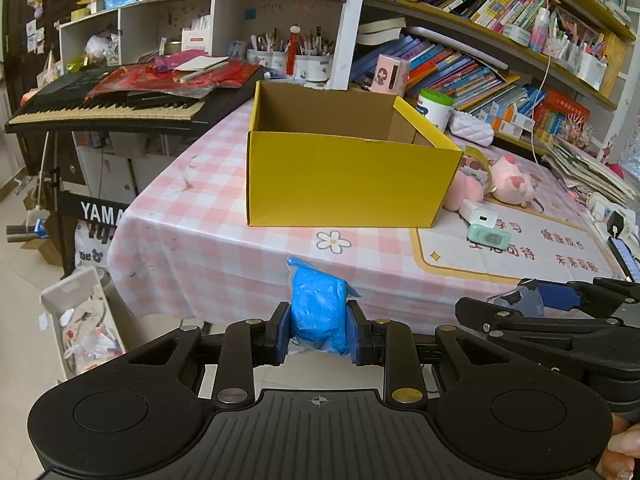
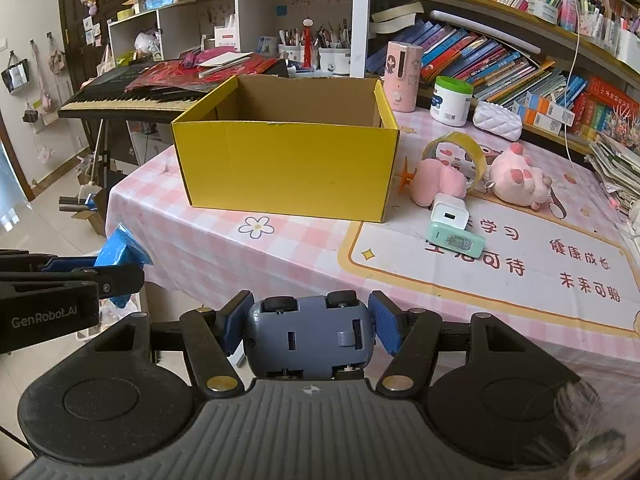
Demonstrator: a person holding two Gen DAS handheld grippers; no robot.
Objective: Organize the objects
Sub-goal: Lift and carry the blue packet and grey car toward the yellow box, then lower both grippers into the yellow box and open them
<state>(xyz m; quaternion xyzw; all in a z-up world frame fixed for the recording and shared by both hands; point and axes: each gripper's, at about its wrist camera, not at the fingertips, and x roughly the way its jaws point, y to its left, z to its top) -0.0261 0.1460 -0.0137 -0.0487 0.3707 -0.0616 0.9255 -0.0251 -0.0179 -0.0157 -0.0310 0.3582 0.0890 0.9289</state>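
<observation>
An open yellow cardboard box (image 1: 352, 176) stands on the pink checked table, also in the right wrist view (image 2: 288, 168); its inside looks empty. My left gripper (image 1: 319, 332) is shut on a blue bag of putty (image 1: 318, 316), held off the table's front edge; it also shows in the right wrist view (image 2: 120, 256). My right gripper (image 2: 310, 330) is shut on a grey toy car (image 2: 310, 336), underside up, in front of the table. The right gripper (image 1: 532, 300) appears at the right of the left wrist view.
Right of the box lie a tape roll (image 2: 456, 156), pink plush toys (image 2: 516, 178), a white charger (image 2: 448, 212) and a mint device (image 2: 454, 242). A keyboard (image 2: 132, 96) stands left; bookshelves (image 2: 500, 60) behind. A white bin (image 1: 80, 320) sits on the floor.
</observation>
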